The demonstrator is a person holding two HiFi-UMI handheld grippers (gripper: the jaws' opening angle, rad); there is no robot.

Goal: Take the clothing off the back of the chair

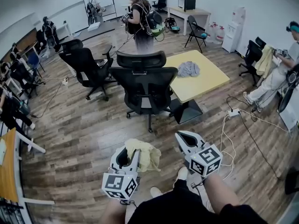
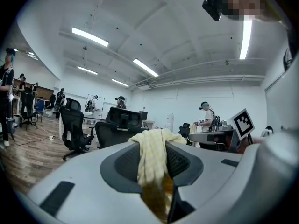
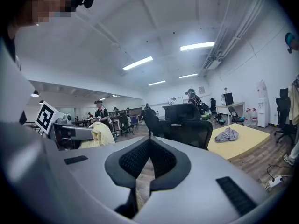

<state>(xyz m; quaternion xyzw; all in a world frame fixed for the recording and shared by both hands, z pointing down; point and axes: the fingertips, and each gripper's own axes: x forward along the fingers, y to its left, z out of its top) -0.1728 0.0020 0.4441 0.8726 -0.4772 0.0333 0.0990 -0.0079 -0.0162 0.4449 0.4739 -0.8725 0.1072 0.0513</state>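
Head view: two grippers, low in frame.
- The left gripper (image 1: 130, 149) is at lower centre-left. A yellow checked garment (image 1: 145, 154) bunches out of its fingers above the wooden floor (image 1: 84, 139), well apart from any chair.
- The right gripper (image 1: 183, 137) is at lower centre-right and carries nothing.
- Two black office chairs stand mid-frame, one at centre (image 1: 145, 85) and one to its left (image 1: 86, 66).
- A yellow counter (image 1: 208, 80) is right of centre, with one grey garment (image 1: 188, 69) crumpled on it.
- There are three garments in all. The third, pale yellow (image 1: 265, 61), is by a person (image 1: 280, 76) at the right edge.
- A folding chair (image 1: 196, 31) stands in the upper right.

Left gripper view:
- The fingers are clamped on the yellow checked garment (image 2: 150, 148), which drapes over them from the centre and hangs down through the gap.
- The right gripper's marker cube (image 2: 243, 122) shows at right.
- The black chairs are behind, left of centre.

Right gripper view:
- The fingers are a narrow slit apart, and only floor shows through the gap.
- The yellow garment (image 3: 99, 134) is at left beside the left gripper's marker cube (image 3: 45, 117).
- One black chair is at centre.
- The counter with the grey garment (image 3: 227, 135) is at right.
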